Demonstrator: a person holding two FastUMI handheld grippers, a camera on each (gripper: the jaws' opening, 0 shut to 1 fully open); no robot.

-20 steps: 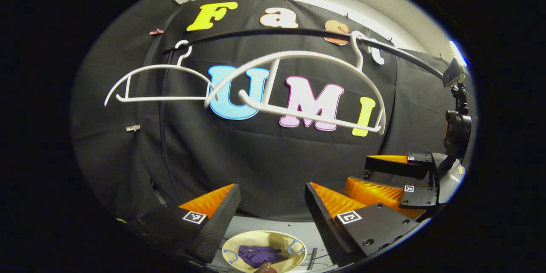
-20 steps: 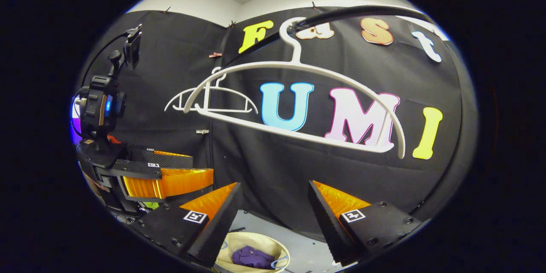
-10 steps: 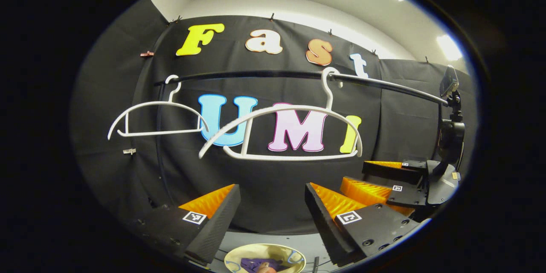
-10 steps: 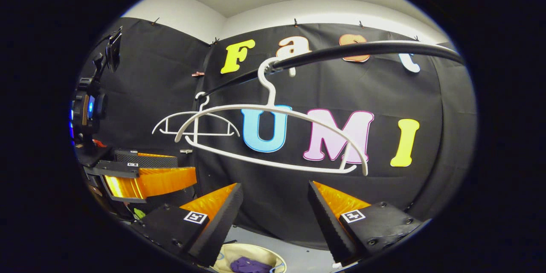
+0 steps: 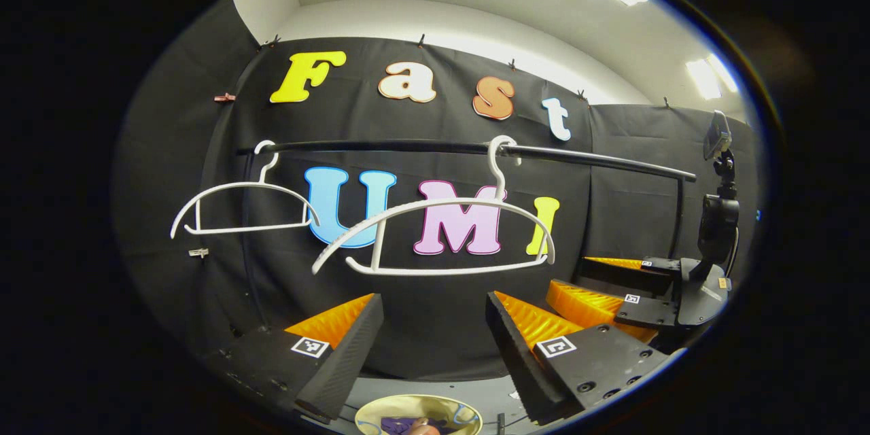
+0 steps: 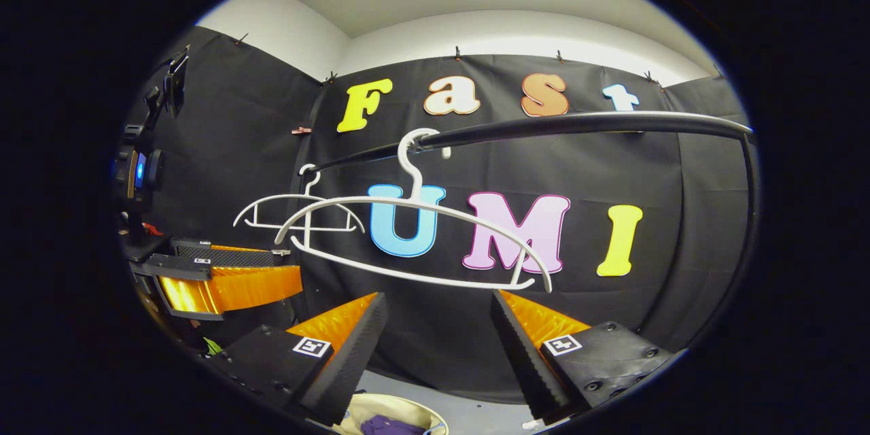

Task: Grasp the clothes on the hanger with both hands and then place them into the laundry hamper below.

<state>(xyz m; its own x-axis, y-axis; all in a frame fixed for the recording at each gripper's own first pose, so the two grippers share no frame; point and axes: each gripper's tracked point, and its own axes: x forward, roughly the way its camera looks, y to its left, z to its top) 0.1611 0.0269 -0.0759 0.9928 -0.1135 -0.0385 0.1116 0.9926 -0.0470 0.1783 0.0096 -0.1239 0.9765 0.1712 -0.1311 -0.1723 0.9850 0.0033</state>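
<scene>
Both my grippers, left (image 5: pixel 433 340) and right (image 6: pixel 438 340), hang with jaws open on nothing, below the rail (image 5: pixel 435 147). Open air lies between jaws and black wall.

Count: two white hangers, near one (image 5: pixel 435 234) and far one (image 5: pixel 241 207), both bare, long axes roughly along the rail.

One hamper (image 5: pixel 469 409) at the lower edge, purple clothes (image 6: pixel 387 427) inside it, bunched; axis unreadable.
</scene>
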